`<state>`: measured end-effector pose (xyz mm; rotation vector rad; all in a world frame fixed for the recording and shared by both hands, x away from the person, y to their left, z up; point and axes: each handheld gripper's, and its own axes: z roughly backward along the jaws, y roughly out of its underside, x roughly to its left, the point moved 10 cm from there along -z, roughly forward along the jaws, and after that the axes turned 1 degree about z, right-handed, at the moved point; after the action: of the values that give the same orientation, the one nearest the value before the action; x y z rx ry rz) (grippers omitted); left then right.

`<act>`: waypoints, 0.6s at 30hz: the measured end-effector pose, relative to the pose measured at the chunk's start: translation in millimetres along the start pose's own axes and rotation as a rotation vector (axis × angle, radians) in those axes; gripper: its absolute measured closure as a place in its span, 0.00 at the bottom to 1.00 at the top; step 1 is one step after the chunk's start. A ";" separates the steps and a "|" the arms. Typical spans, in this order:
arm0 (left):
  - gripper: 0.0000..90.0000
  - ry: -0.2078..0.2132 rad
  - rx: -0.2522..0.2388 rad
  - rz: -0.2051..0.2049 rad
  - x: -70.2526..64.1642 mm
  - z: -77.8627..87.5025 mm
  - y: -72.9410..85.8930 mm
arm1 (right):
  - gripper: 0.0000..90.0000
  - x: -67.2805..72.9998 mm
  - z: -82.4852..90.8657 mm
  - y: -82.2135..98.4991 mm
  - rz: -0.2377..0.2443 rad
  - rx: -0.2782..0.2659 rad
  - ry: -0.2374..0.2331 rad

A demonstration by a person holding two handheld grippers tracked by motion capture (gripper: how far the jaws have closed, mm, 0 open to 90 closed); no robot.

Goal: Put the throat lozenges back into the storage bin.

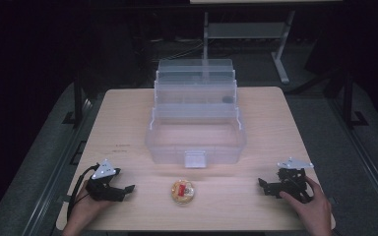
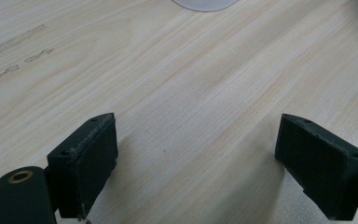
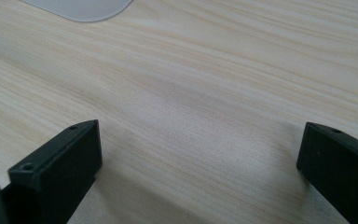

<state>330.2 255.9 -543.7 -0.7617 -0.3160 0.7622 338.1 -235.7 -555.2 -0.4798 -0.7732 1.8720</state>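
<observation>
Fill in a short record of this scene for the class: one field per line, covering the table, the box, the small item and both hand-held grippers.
Table: light wood
Box: clear plastic tiered organiser, open, at the table's centre
Small item: round container with red and yellow contents, in front of the box, between the grippers
Left hand-held gripper: jaws open, low over the table, holding nothing
Right hand-held gripper: jaws open, low over the table, holding nothing

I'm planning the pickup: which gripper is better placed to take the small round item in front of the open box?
Probably left. The left gripper rests nearer the round item, jaws open and pointing toward it. The right gripper, also open, sits farther away. Both are level with it on the table.
</observation>
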 end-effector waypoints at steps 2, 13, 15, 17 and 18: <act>0.13 0.000 0.000 0.000 0.0 0.0 0.0 | 0.00 0.0 0.0 0.0 0.000 0.000 0.000; 0.14 0.000 0.029 -0.007 0.0 0.4 -0.7 | 0.00 0.0 0.0 0.0 0.000 0.000 0.000; 0.14 0.002 0.033 -0.005 -0.2 0.6 -0.7 | 0.00 0.0 0.0 0.0 0.000 0.000 0.000; 0.14 0.001 0.036 -0.002 0.2 1.0 -0.8 | 0.00 0.0 0.0 0.0 0.000 0.000 0.000; 0.14 0.002 0.039 -0.001 -0.1 1.6 -0.9 | 0.00 0.0 0.0 0.0 0.000 0.000 0.000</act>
<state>329.7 256.3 -542.0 -0.7259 -0.2988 0.7645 338.1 -235.7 -555.2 -0.4797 -0.7733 1.8721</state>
